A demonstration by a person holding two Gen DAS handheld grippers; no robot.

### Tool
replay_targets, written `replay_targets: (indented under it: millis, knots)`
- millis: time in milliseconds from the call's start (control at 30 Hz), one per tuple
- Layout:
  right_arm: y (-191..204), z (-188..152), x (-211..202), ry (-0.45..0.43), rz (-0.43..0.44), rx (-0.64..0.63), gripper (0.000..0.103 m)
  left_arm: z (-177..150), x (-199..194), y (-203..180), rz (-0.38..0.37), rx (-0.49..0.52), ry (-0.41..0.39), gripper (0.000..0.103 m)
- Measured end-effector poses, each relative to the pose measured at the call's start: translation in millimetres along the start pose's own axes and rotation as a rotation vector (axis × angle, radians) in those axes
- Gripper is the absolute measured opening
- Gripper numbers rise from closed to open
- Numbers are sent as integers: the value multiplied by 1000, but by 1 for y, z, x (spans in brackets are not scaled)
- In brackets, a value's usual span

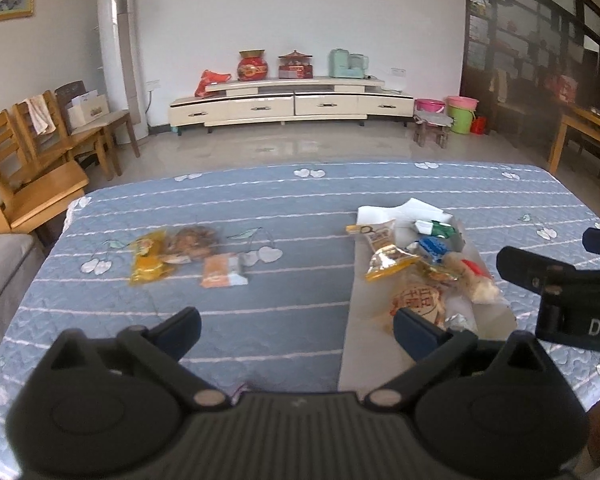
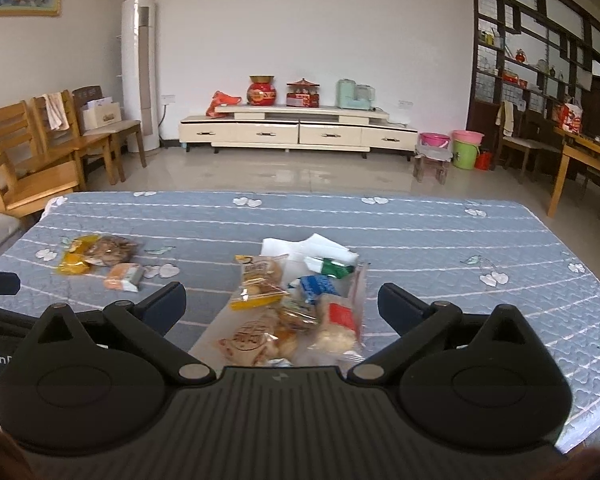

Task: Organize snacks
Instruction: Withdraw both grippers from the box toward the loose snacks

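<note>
left gripper – wide, empty | right gripper – wide | crinkly snack packets | quilted cloth

A home living room (TV cabinet, dining chairs).

A cream TV cabinet stands against the white back wall, a tall white air conditioner at its left end. Wooden chairs line the left wall, and a dark shelving unit fills the right above the glossy tiled floor.
</note>
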State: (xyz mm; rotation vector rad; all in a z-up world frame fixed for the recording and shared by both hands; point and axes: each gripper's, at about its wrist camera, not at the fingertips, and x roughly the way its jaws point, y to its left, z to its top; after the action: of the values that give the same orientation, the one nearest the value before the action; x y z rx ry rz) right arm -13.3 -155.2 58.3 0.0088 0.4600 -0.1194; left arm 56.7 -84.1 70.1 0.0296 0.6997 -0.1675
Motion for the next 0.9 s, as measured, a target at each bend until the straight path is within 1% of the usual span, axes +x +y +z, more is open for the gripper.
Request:
replay_targets:
  millis: [400,900]
  knots:
    - [26,-8,-6,10,58,-57,103,-16,-7,39,42,-51,9,102]
    - [56,-11,1,46,147,-108,103,-39,-9,87,86,-121,38,102]
